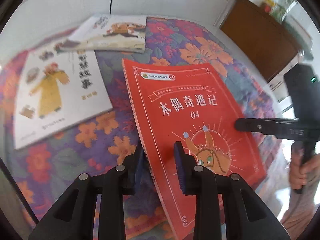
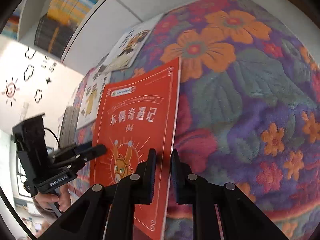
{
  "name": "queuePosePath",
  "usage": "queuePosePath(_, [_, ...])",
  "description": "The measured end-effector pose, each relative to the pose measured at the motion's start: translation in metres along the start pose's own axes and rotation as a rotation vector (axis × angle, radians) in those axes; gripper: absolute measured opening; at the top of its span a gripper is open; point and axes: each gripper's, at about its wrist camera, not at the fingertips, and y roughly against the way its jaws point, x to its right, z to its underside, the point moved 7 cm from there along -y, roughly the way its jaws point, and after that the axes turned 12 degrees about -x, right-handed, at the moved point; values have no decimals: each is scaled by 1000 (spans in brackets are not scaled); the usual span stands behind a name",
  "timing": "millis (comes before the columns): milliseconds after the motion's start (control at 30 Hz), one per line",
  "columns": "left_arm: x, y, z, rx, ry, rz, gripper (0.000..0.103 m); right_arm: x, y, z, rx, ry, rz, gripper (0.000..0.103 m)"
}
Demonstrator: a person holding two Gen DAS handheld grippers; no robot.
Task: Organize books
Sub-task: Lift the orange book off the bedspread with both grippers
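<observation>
A red book (image 1: pixel 186 108) with white Chinese lettering and a donkey drawing hangs tilted over the floral blanket (image 1: pixel 190 46), held from both sides. My left gripper (image 1: pixel 160 168) is shut on its spine edge, one pad over the cover and one under it. From the right, my right gripper (image 1: pixel 240 124) clamps the opposite edge. In the right wrist view the red book (image 2: pixel 136 120) has its free edge pinched by the right gripper (image 2: pixel 163 170), and the left gripper (image 2: pixel 101 150) bites the far side.
Two white picture books lie on the blanket at the back left, one with a yellow-robed figure (image 1: pixel 60 96) and another (image 1: pixel 116 34) overlapping it. A bookshelf (image 2: pixel 66 10) stands behind, a wooden cabinet (image 1: pixel 260 34) at the right. A person's hand (image 1: pixel 304 170) holds the right gripper's handle.
</observation>
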Motion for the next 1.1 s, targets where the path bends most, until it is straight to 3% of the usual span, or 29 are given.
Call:
queuePosePath(267, [-4, 6, 13, -12, -4, -15, 26, -21, -1, 31, -18, 67, 24, 13])
queuePosePath(667, [-6, 29, 35, 24, -21, -91, 26, -51, -3, 43, -6, 100, 61, 13])
queuePosePath(1100, [-14, 63, 46, 82, -12, -103, 26, -91, 6, 48, 27, 153, 69, 13])
